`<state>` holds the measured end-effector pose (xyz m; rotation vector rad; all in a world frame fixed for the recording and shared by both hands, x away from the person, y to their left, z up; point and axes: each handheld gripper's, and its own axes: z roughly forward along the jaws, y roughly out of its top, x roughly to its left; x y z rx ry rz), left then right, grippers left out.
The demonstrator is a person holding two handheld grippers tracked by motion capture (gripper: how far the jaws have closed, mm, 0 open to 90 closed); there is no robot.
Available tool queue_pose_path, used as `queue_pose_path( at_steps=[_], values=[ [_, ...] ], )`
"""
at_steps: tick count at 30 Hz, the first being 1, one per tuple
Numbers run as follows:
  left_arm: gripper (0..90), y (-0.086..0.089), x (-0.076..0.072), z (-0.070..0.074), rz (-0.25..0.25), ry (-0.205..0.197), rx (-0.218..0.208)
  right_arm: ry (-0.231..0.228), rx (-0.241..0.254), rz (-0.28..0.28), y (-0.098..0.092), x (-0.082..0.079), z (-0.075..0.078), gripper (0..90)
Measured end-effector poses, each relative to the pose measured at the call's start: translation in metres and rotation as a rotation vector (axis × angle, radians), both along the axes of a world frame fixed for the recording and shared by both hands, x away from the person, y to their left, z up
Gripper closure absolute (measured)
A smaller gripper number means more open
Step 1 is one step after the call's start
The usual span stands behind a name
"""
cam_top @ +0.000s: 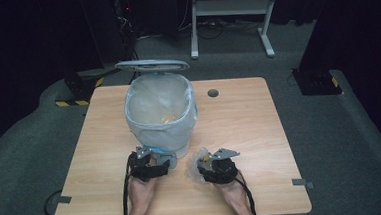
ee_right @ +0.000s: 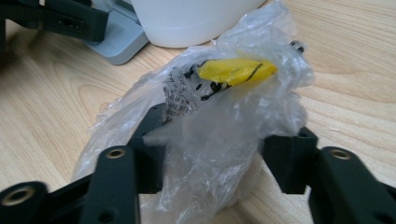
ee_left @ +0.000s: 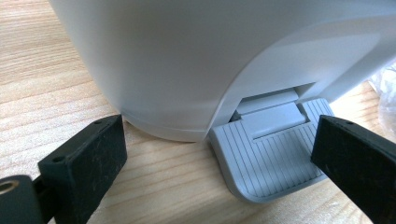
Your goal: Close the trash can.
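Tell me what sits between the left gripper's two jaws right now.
In the left gripper view, the left gripper has its jaws spread apart, with the bin's grey ribbed foot pedal and bare wooden table between them. The bin stands just beyond.

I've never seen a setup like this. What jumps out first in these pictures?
A white pedal bin stands mid-table with its lid flipped open and a clear liner inside. At its foot, the left tool sits open by the grey foot pedal. Just right of it, the right tool grips a crumpled clear plastic wrapper with a yellow patch.
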<state>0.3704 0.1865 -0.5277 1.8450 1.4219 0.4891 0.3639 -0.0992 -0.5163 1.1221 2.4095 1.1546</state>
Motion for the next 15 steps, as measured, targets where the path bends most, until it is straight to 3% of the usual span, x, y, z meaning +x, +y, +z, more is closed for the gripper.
queue_pose_path(
  at_steps=[15],
  values=[
    [3.6,0.0002,0.0000,0.0000,0.000,0.000,-0.003,-0.027,0.031,0.044,-0.0042,-0.0027,0.0035,76.0]
  ],
)
